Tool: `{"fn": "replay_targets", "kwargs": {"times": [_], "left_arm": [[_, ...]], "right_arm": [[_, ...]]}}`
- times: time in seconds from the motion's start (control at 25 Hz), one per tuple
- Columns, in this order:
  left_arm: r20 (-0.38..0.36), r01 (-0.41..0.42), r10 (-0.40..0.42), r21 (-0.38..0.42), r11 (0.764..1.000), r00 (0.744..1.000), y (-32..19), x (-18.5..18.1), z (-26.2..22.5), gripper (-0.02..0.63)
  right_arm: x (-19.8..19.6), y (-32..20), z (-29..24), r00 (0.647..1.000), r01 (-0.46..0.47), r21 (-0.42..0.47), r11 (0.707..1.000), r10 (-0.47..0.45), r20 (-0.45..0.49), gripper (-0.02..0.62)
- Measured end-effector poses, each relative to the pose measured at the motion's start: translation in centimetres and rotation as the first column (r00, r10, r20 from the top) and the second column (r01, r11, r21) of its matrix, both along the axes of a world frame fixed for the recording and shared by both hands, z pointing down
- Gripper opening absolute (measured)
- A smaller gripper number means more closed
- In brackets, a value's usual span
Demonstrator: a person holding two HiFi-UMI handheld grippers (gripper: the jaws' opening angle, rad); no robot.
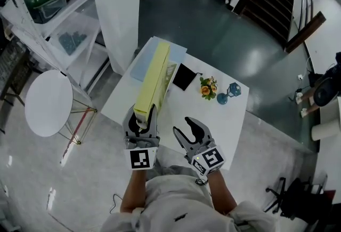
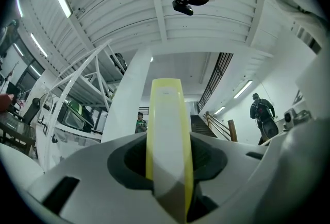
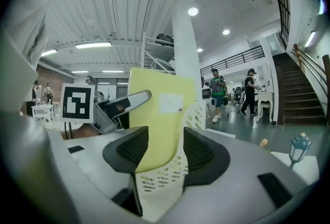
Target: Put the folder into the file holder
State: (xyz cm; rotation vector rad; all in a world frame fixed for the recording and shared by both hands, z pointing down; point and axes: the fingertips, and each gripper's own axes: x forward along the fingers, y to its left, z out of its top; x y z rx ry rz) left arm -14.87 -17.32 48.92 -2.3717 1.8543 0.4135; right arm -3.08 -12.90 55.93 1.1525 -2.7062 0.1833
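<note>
A long yellow folder (image 1: 153,80) stands on its edge over the left part of the white table (image 1: 230,124), its far end reaching the table's back. My left gripper (image 1: 141,119) is shut on its near end; in the left gripper view the folder (image 2: 166,130) runs edge-on between the jaws of the left gripper (image 2: 166,164). A white mesh file holder (image 1: 170,72) stands against the folder's right side; whether the folder is inside it I cannot tell. My right gripper (image 1: 187,128) is open and holds nothing, just right of the left one. In its view the right gripper (image 3: 160,153) faces folder (image 3: 154,115) and holder (image 3: 200,114).
On the table lie a black pad (image 1: 184,77), a small bunch of flowers (image 1: 208,87), a blue lantern ornament (image 1: 230,92) and a pale blue sheet (image 1: 143,64). A white pillar (image 1: 118,7) rises behind, a round white side table (image 1: 49,103) and shelves stand left.
</note>
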Motion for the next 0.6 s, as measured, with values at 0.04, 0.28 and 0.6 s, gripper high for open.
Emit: {"fn": "replay_targets", "kwargs": {"times": [0.04,0.28,0.6], "left_arm": [[0.003,-0.001,0.001,-0.006,1.000,1.000,0.0,0.0,0.3,0.178],[0.035,-0.002,0.003,-0.038,0.999,0.999,0.0,0.4,1.6,0.187],[0.074,-0.004,0.011,-0.091,0.996,0.997,-0.1,0.7,3.6,0.207]], "right_arm": [[0.0,0.0,0.1,1.000,-0.002,-0.003,1.000,0.002,0.000,0.216],[0.2,0.5,0.2,1.000,-0.017,-0.021,1.000,0.017,0.008,0.216],[0.8,1.6,0.1,0.999,-0.047,-0.052,0.998,0.048,0.007,0.218]]}}
